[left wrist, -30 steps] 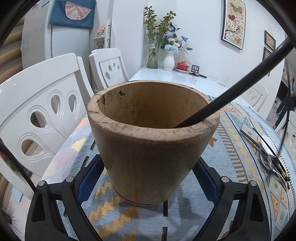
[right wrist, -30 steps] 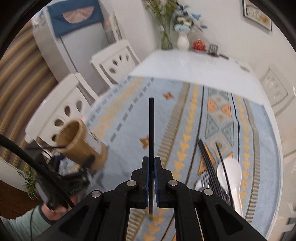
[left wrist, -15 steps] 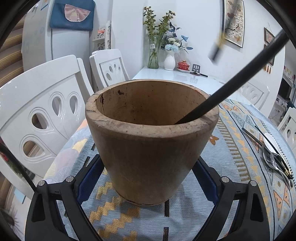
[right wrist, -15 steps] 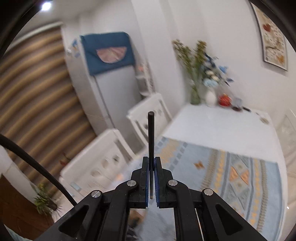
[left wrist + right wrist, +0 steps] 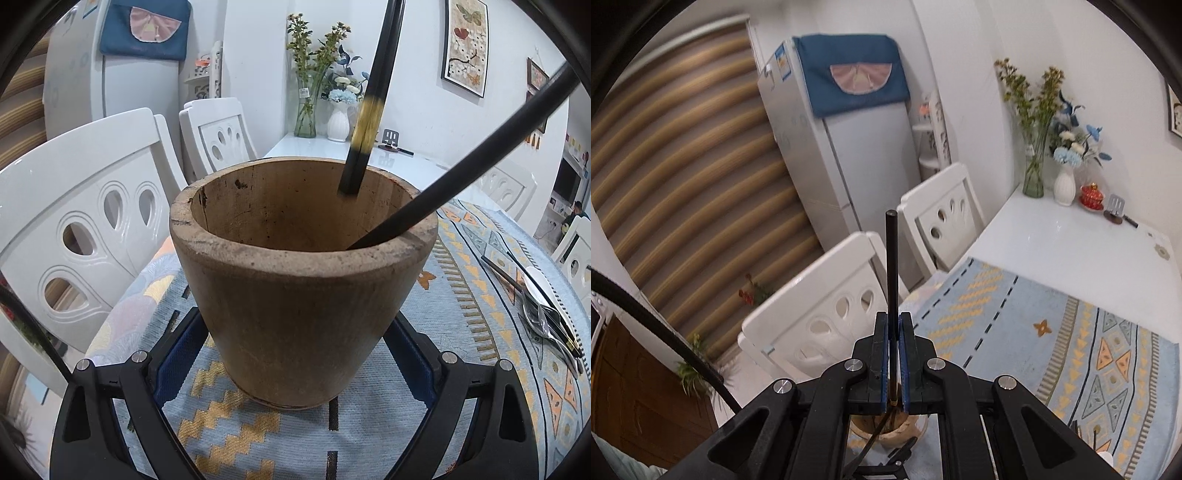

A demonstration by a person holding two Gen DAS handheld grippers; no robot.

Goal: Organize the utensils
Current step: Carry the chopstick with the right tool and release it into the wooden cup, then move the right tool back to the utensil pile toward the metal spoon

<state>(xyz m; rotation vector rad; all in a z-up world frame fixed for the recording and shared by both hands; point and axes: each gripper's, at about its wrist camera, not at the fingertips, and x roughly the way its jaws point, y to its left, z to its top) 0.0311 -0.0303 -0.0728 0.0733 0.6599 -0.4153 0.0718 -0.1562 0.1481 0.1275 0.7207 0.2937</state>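
In the left wrist view a brown wooden cup [image 5: 295, 288] stands on the patterned mat [image 5: 461, 314], and my left gripper [image 5: 295, 314] is shut on its lower sides. One black utensil handle [image 5: 461, 173] leans out of the cup to the right. A pair of black chopsticks with a gold band [image 5: 369, 110] comes down from above, its lower end just over the cup's mouth. My right gripper [image 5: 894, 317] is shut on these chopsticks [image 5: 891, 266], which stick up past the fingers. The cup [image 5: 886, 424] shows directly below that gripper.
More utensils, a white spoon among them, lie on the mat at the right [image 5: 546, 314]. Two white chairs [image 5: 92, 221] stand close behind the cup. Vases with flowers [image 5: 338, 118] sit at the table's far end, and a fridge [image 5: 842, 147] is behind the chairs.
My right gripper has risen and swung left over the cup. Its chopsticks have entered the left wrist view from the top and dropped to the cup's mouth. Left gripper and cup stayed put.
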